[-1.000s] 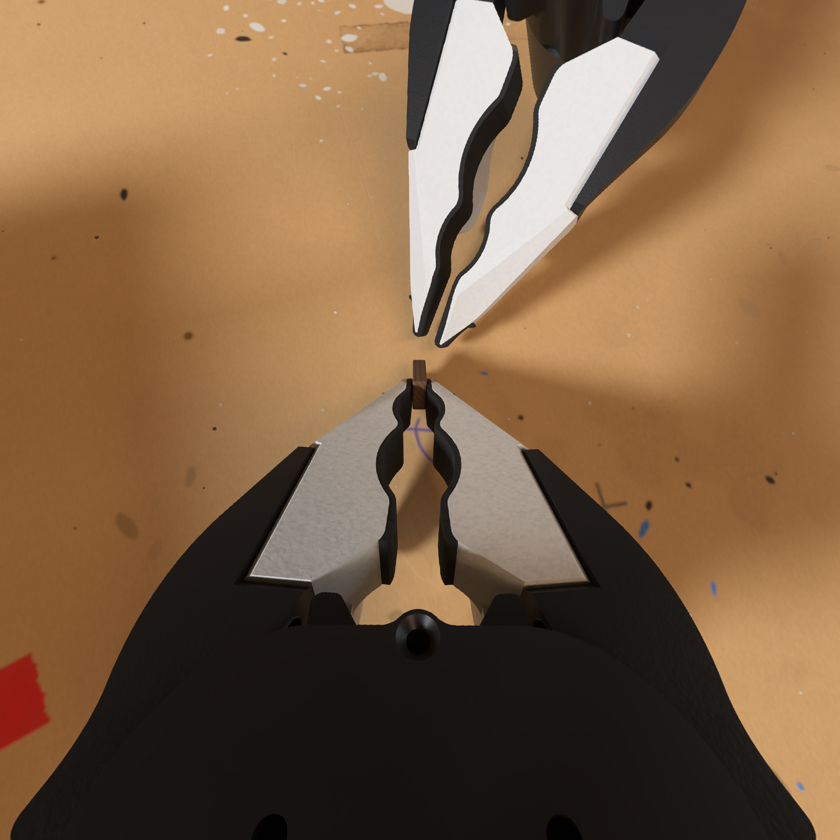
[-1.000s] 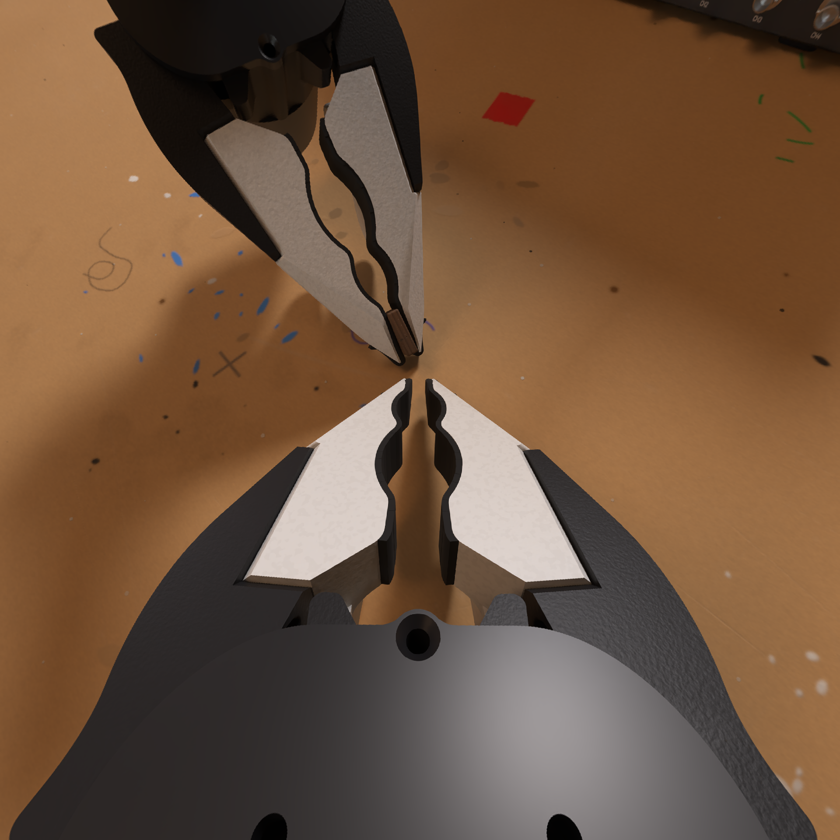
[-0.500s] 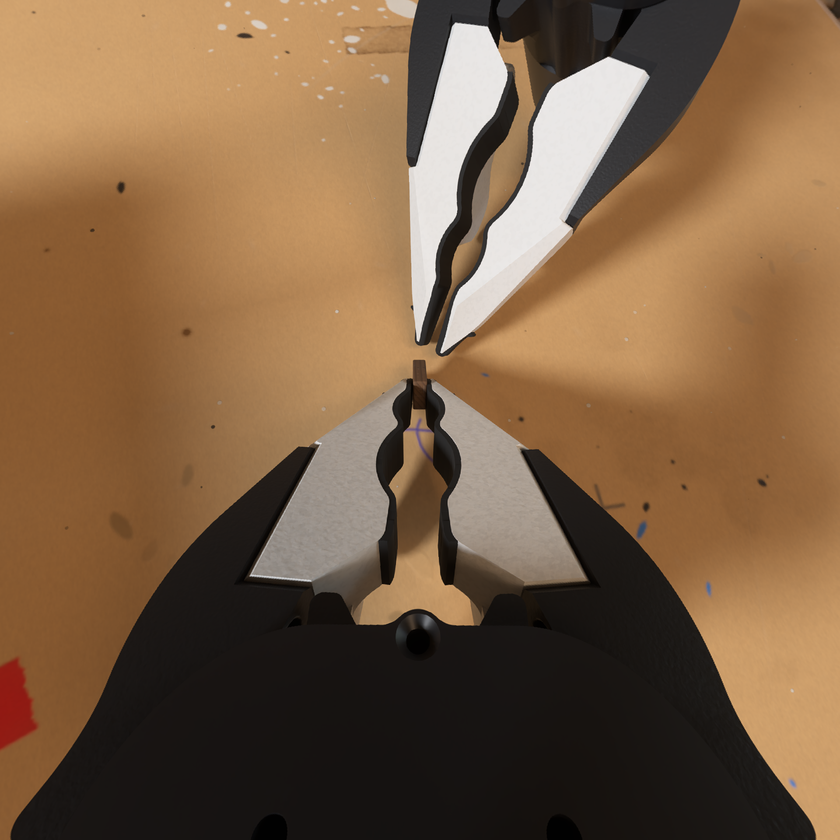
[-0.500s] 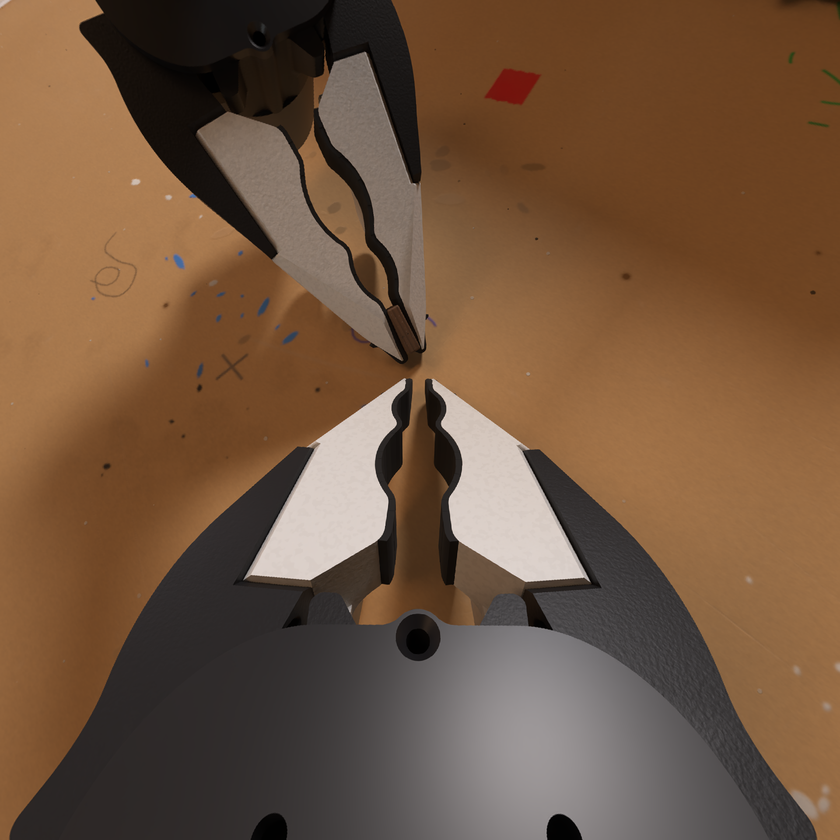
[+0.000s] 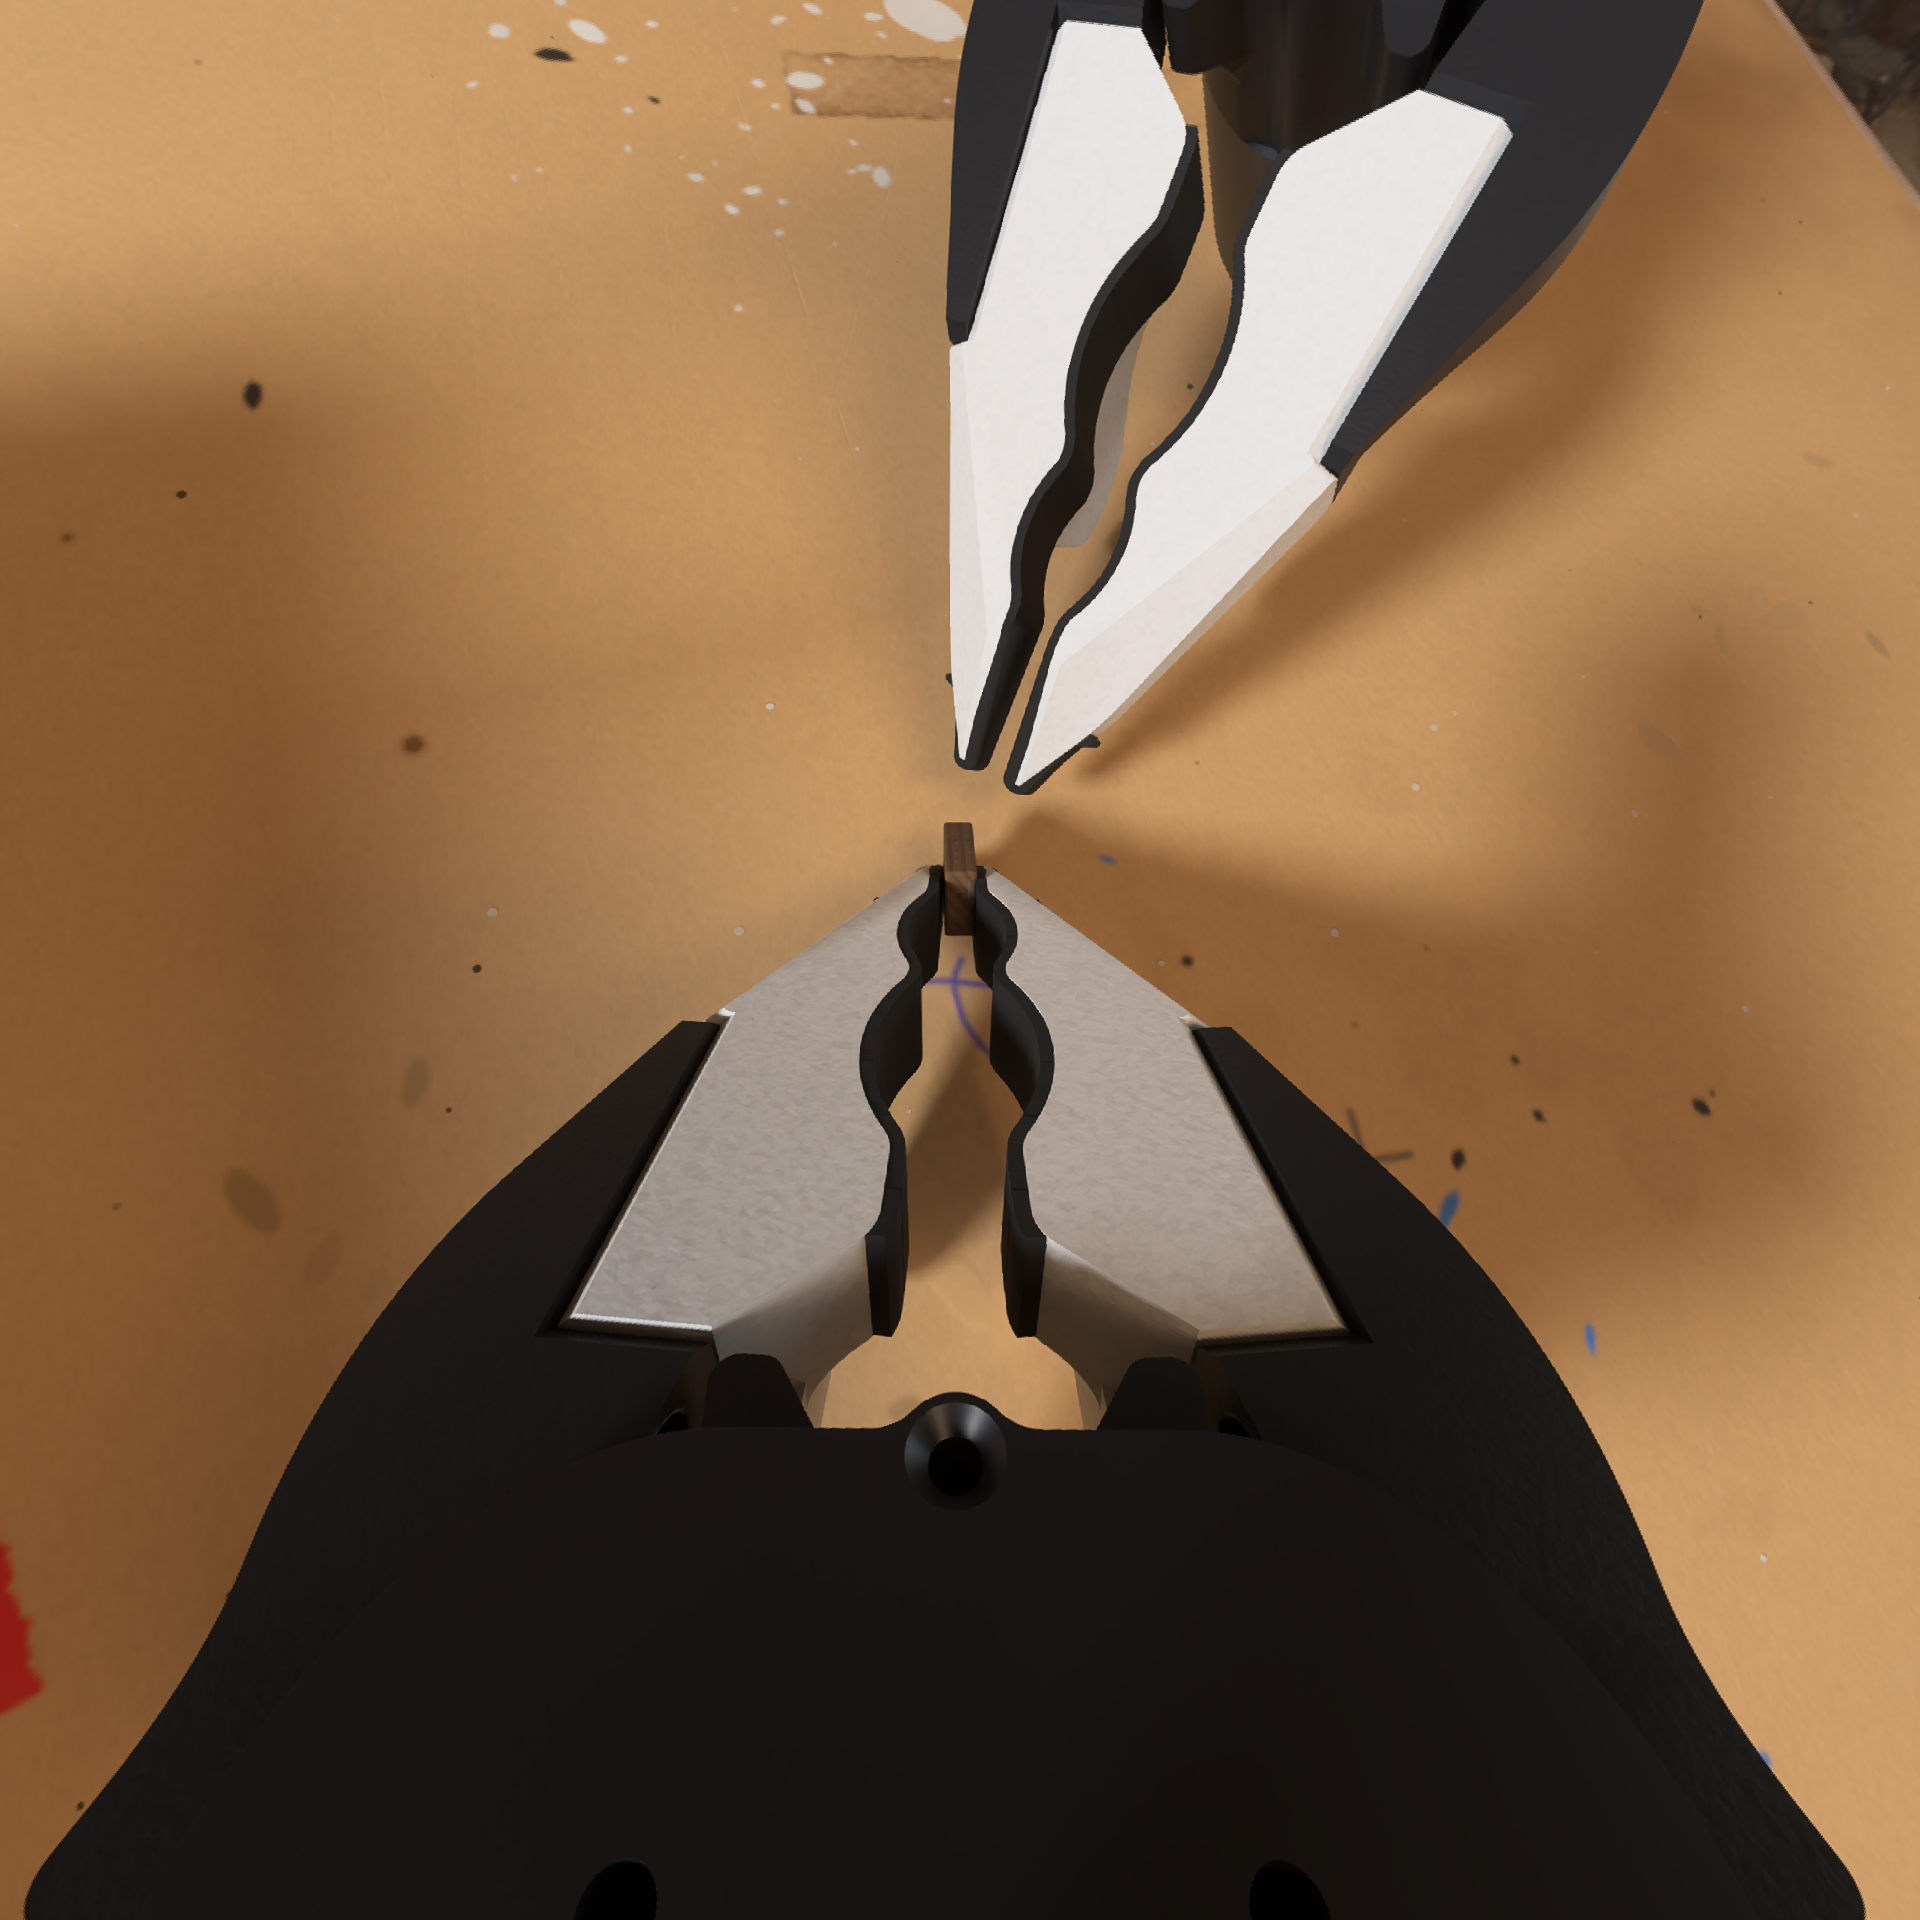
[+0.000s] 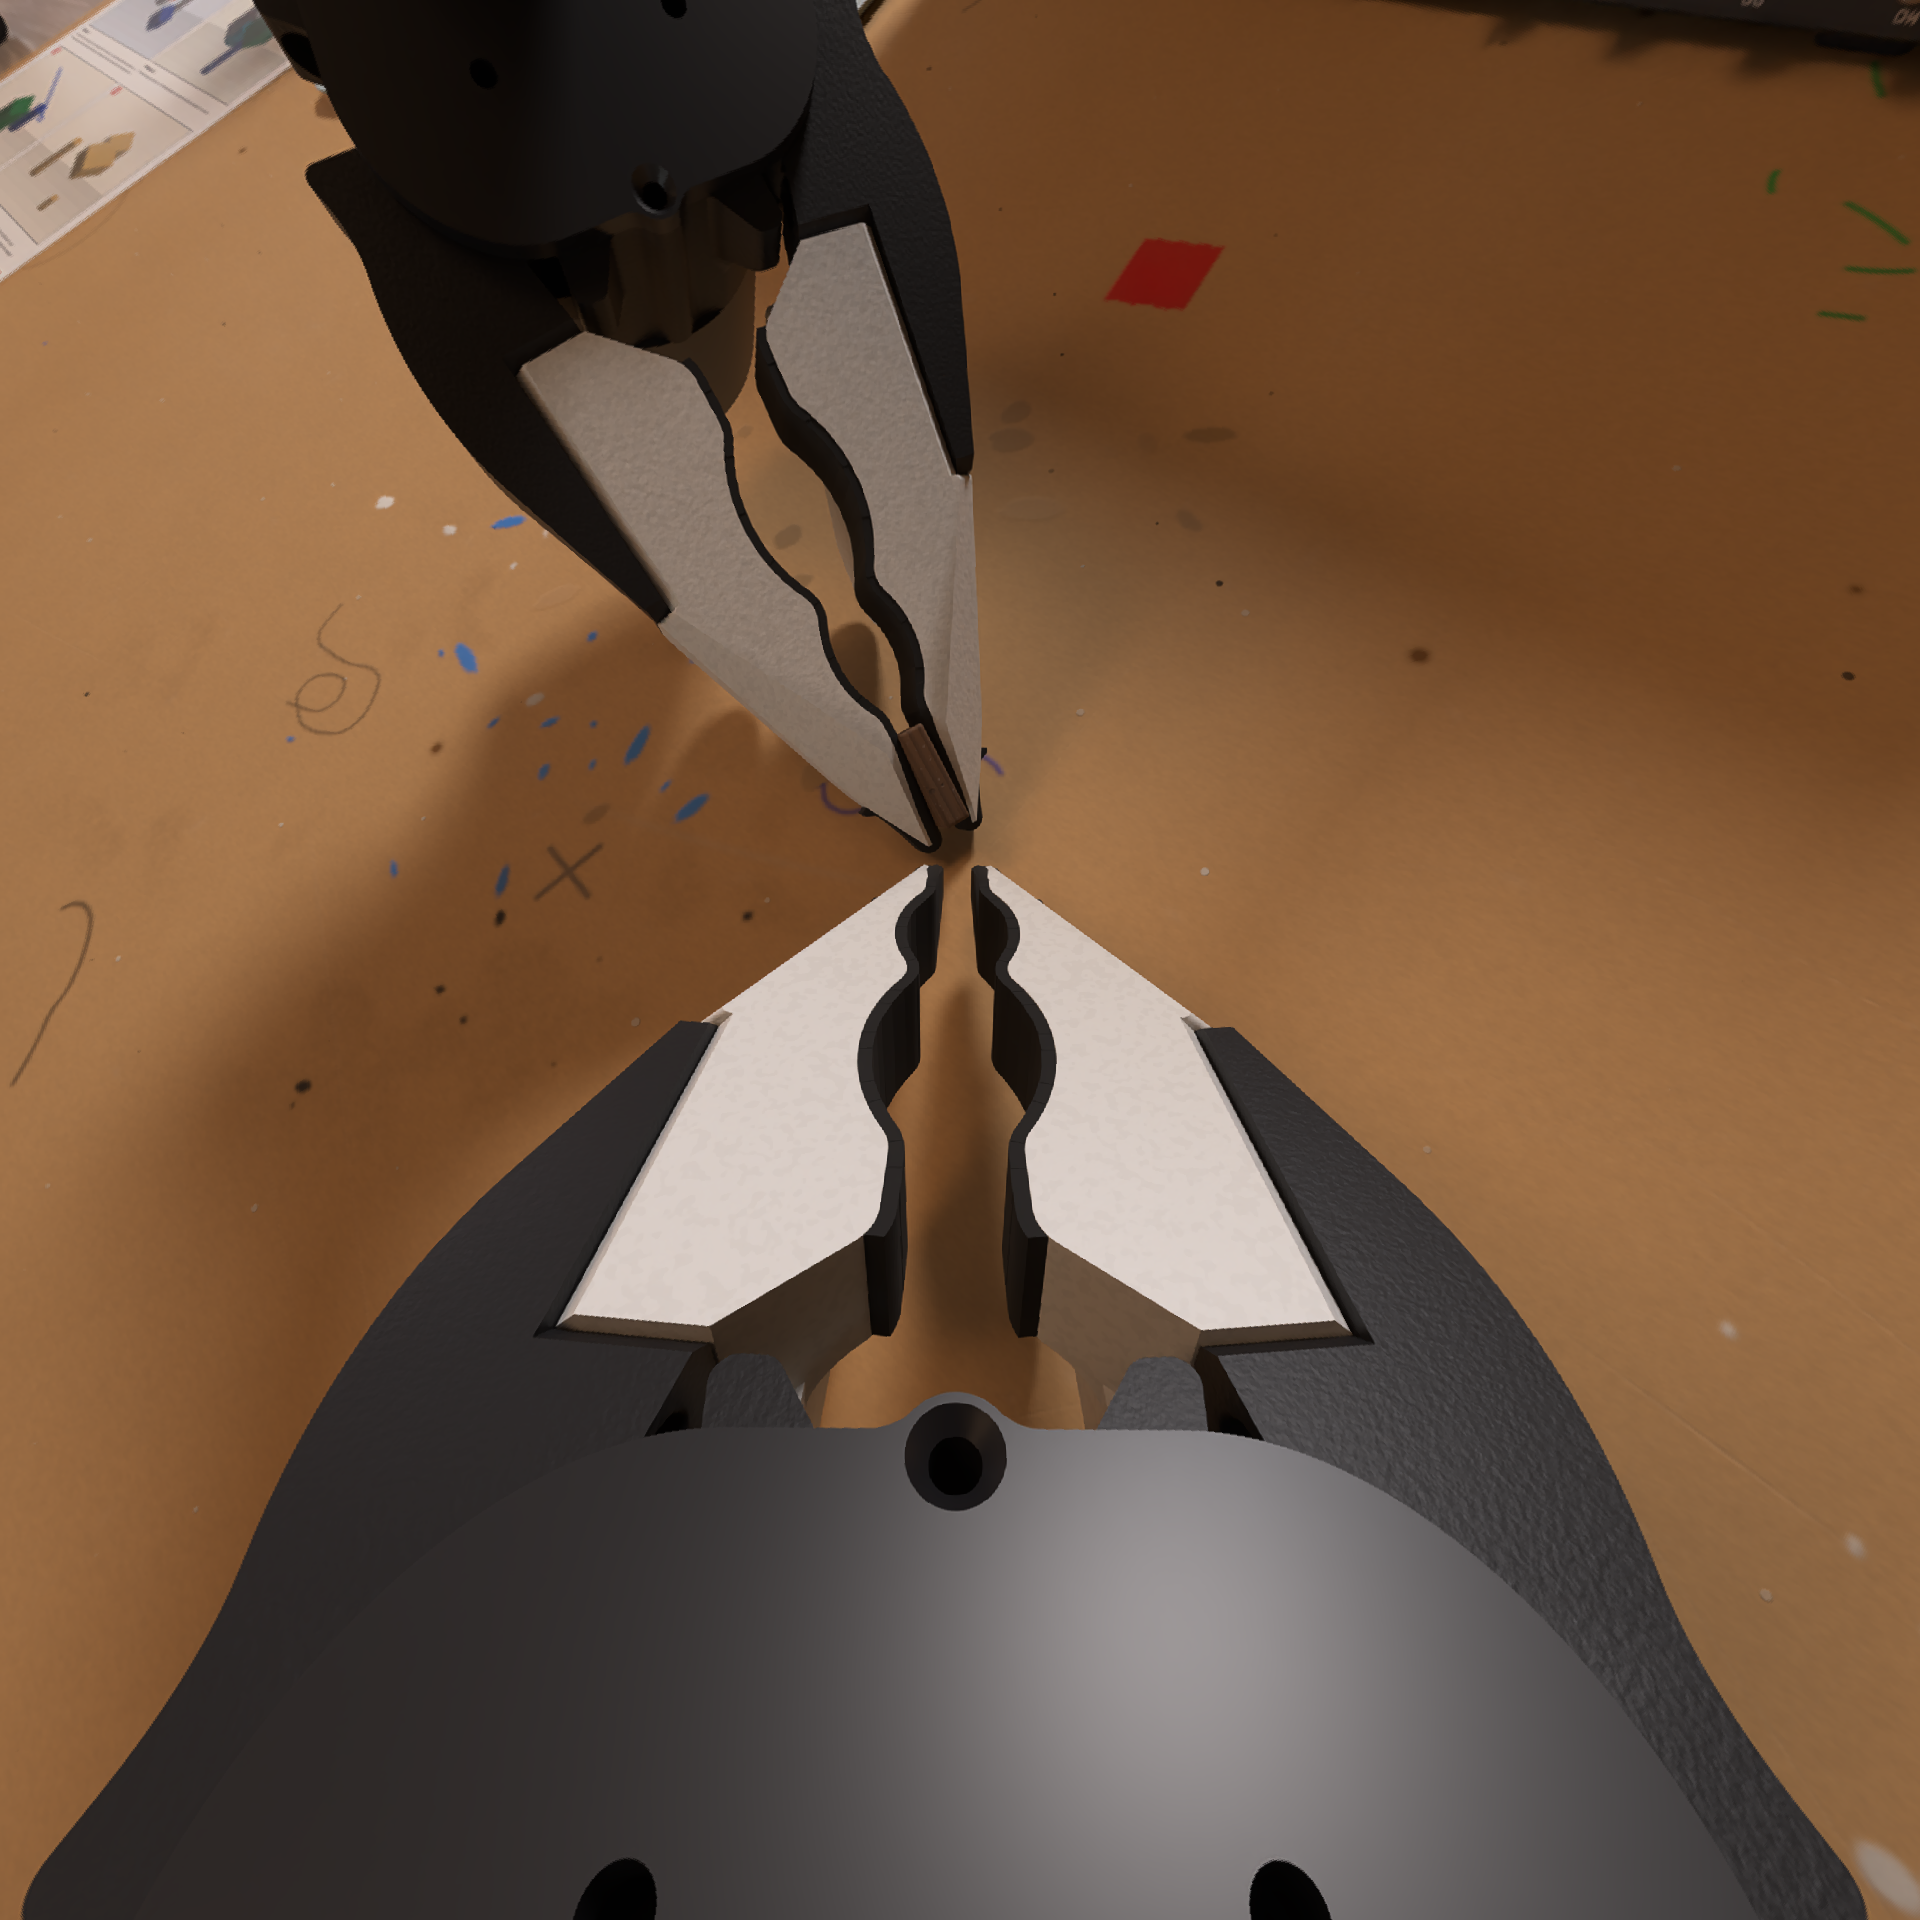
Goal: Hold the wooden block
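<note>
The wooden block (image 5: 958,888) is a small, thin, dark brown piece. My left gripper (image 5: 958,878) is shut on it at the very fingertips, and its top end sticks out past them. In the right wrist view the block (image 6: 930,774) shows edge-on between the left gripper's (image 6: 951,826) tips, just above the brown tabletop (image 6: 1455,831). My right gripper (image 6: 957,878) is empty, its jaws parted by only a narrow gap. It faces the left gripper tip to tip, a short gap away. It also shows in the left wrist view (image 5: 995,774), just beyond the block.
A red patch (image 6: 1164,272) lies on the table beyond the grippers and also shows at the left edge of the left wrist view (image 5: 16,1652). A printed paper sheet (image 6: 94,114) lies at the far left. The table edge (image 5: 1860,114) runs at the far right.
The left gripper keeps the block. Both grippers stay tip to tip. The table marks drift a little in both views, and the paper sheet has come into the right wrist view.
</note>
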`<move>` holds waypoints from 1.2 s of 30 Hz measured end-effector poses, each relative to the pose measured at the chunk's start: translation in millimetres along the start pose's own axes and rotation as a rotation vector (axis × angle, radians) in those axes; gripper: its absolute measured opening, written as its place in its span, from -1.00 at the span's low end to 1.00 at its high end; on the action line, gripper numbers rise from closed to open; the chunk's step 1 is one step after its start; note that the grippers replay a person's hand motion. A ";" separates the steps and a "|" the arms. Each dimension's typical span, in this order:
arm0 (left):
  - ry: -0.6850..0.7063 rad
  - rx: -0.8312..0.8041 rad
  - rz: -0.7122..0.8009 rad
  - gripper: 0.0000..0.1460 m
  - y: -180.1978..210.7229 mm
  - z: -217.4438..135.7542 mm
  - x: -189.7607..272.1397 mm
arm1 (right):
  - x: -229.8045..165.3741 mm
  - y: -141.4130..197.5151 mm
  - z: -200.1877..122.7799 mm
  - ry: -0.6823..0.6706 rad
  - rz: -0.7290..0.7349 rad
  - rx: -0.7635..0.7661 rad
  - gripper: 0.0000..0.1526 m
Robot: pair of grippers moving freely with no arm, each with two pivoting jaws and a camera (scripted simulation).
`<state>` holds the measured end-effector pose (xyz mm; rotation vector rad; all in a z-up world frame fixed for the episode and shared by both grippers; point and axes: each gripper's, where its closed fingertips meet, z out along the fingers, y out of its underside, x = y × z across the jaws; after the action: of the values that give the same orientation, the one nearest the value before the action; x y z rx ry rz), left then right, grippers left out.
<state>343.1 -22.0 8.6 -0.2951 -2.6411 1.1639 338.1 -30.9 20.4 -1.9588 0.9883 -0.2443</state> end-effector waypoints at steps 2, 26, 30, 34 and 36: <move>0.000 0.000 -0.001 -0.94 0.0 -0.1 0.0 | -0.2 0.6 0.8 -0.001 0.000 -0.006 -0.93; 0.005 0.000 -0.006 -0.94 0.1 -0.2 1.3 | 2.9 6.7 0.1 0.029 0.009 -0.040 -0.94; 0.004 0.001 -0.006 -0.94 0.1 -0.3 1.7 | 3.7 7.0 0.1 0.034 0.014 -0.044 -0.95; 0.000 0.001 -0.002 -0.94 0.1 -0.4 2.1 | 2.2 6.3 -1.7 0.040 0.011 -0.063 -1.00; -0.009 0.001 0.006 -0.94 0.0 -0.5 2.4 | 2.4 8.4 -0.9 0.049 0.014 -0.085 -1.00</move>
<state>341.0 -21.0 9.2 -0.2981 -2.6492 1.1705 334.6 -35.6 13.7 -2.0310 1.0588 -0.2471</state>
